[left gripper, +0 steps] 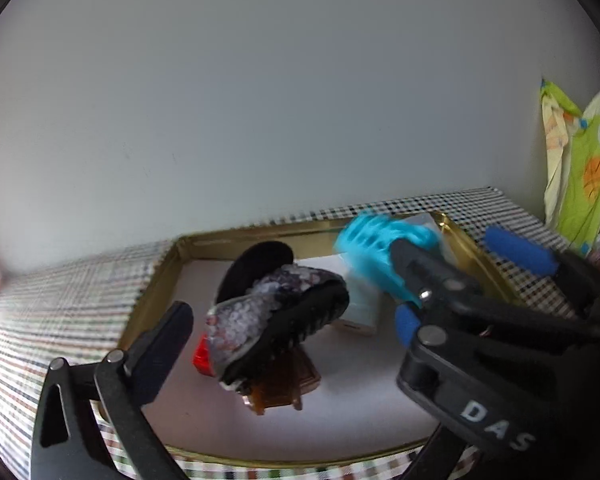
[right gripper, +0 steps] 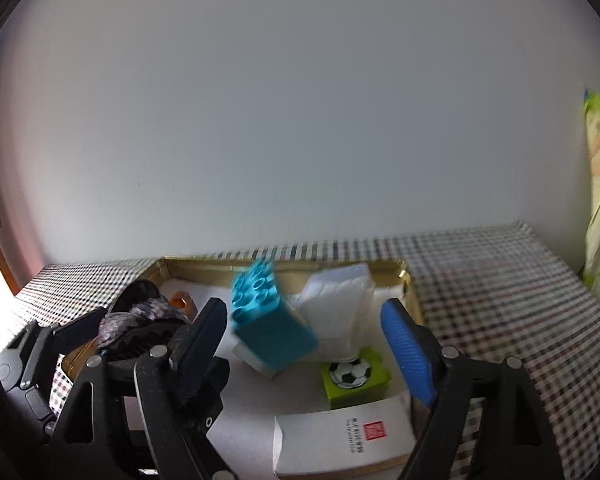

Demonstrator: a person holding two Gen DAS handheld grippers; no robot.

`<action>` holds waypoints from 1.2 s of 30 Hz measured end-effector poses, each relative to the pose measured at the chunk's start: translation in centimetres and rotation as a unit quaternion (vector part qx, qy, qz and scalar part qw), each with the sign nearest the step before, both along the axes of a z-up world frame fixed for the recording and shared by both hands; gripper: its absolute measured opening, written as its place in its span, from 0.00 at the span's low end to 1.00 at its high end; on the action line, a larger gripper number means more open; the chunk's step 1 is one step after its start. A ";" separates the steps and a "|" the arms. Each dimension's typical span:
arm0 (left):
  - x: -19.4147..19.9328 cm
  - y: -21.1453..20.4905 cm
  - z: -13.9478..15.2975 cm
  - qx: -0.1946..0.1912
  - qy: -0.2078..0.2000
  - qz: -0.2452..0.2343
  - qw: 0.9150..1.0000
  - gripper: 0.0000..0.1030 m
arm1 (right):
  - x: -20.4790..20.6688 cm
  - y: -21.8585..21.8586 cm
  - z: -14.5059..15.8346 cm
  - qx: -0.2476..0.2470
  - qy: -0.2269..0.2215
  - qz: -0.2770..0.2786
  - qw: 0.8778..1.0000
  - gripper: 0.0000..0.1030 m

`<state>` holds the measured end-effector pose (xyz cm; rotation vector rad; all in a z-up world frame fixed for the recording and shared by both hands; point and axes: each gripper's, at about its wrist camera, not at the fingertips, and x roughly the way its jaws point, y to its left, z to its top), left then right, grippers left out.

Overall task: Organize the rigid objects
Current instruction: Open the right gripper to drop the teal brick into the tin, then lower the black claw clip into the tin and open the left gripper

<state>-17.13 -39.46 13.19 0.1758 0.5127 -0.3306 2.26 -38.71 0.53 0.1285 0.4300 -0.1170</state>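
Observation:
A gold-rimmed tin tray (left gripper: 156, 280) lined in white holds the objects. My left gripper (left gripper: 292, 316) stands wide open around a black claw clip covered in grey sequins (left gripper: 268, 312). The clip lies tilted on a brown clip (left gripper: 288, 388), and neither pad presses it. My right gripper (right gripper: 304, 310) is open too. A turquoise studded brick (right gripper: 268, 320) sits blurred and tilted between its fingers, touching neither. In the left wrist view the same brick (left gripper: 368, 244) shows blurred by the right gripper (left gripper: 444, 240). One left finger (right gripper: 80, 330) shows in the right wrist view.
The tray (right gripper: 414, 300) also holds a green brick with a football picture (right gripper: 354, 376), a white card box with a red seal (right gripper: 340, 440), a clear plastic case (right gripper: 340, 304), a black disc (left gripper: 260, 268) and a red piece (left gripper: 202, 360). Checked cloth (right gripper: 500, 300) covers the table, with a wall behind.

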 end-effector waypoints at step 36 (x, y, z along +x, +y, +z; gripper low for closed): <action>-1.9 5.6 0.2 -0.029 -0.046 0.053 0.997 1.00 | -6.5 0.6 1.3 -0.053 -0.123 -0.164 0.977 0.81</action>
